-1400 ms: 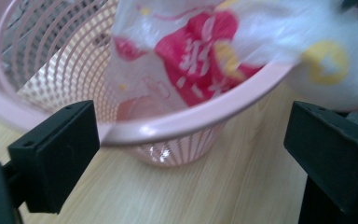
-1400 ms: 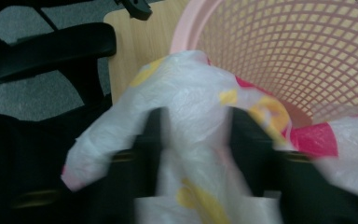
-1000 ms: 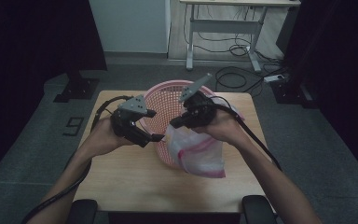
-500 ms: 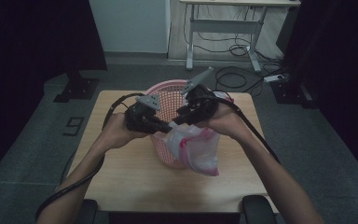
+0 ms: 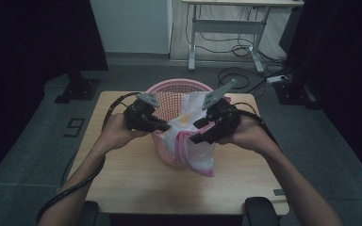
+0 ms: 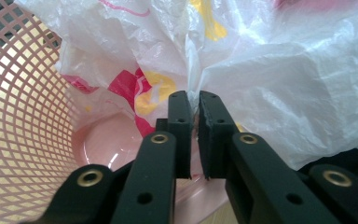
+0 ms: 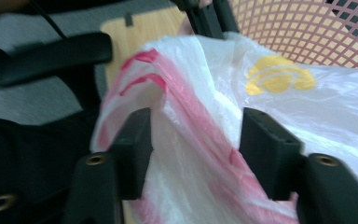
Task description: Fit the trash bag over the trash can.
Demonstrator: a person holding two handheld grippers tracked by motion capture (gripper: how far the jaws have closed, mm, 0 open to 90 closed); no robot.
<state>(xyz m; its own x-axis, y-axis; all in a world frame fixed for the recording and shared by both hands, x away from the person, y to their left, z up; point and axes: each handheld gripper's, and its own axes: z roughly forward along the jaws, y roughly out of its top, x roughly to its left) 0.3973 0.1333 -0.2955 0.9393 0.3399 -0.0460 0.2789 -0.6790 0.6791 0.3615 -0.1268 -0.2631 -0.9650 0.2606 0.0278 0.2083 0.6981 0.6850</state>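
Observation:
A pink mesh basket (image 5: 169, 87) stands at the middle of the wooden table (image 5: 136, 183). A white plastic bag (image 5: 198, 153) with red and yellow print hangs over its near rim, partly inside. My left gripper (image 5: 169, 127) is at the rim, its jaws almost together on a fold of the bag (image 6: 270, 84). In the left gripper view its tips (image 6: 194, 100) point into the basket (image 6: 23, 130). My right gripper (image 5: 197, 132) faces it from the right. Its jaws (image 7: 196, 126) stand wide apart around the bag's red-striped edge (image 7: 182, 107).
Two black chair armrests (image 5: 259, 209) stick up at the table's near edge. Behind the table are a white desk frame (image 5: 226, 19), floor cables (image 5: 235, 75) and a black stand base (image 5: 78, 87). Bare wood lies left and right of the basket.
My left gripper has come up and right to the basket's near rim. The right gripper has shifted right and toward me, and the bag now hangs between the two.

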